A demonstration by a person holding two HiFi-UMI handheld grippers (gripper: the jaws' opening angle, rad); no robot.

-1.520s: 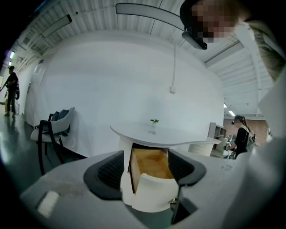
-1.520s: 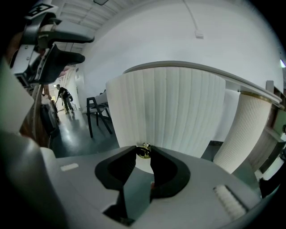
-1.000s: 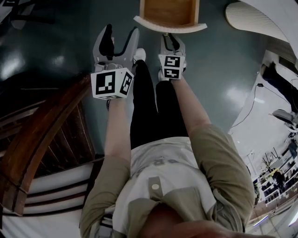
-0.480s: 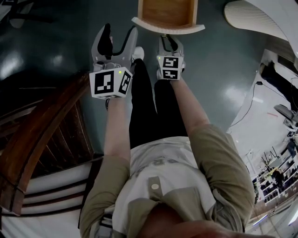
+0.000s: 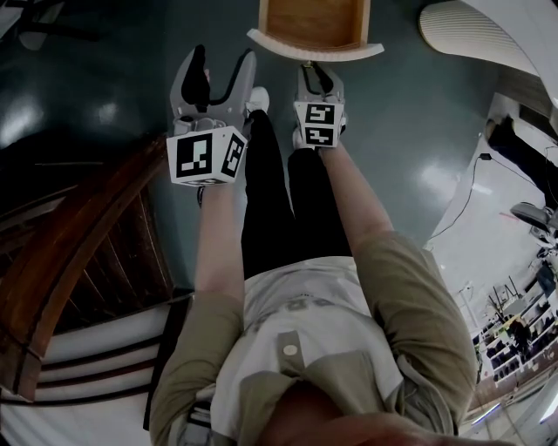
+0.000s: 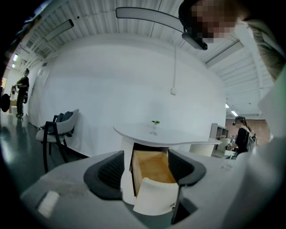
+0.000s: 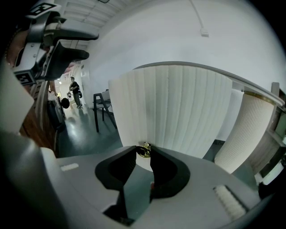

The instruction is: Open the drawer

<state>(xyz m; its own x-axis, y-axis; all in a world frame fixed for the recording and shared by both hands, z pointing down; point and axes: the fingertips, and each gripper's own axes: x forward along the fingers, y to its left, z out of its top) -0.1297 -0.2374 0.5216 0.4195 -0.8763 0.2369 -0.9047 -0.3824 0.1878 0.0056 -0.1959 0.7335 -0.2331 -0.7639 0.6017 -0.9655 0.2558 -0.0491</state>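
While holding the left gripper (image 5: 224,57) at the left, short of the drawer (image 5: 314,22), has its jaws wide apart with nothing between them. Faces the drawer at centre, pulled out from under the white table (image 6: 192,137), wooden inside showing, ribbed white front (image 7: 178,112) nearest. Has the right gripper (image 5: 318,70) at that front, jaws clamped on the small brass knob (image 7: 143,150).

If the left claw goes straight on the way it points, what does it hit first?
Likely the open drawer's white curved front, which lines up between the left claw's open jaws; depth is unclear.
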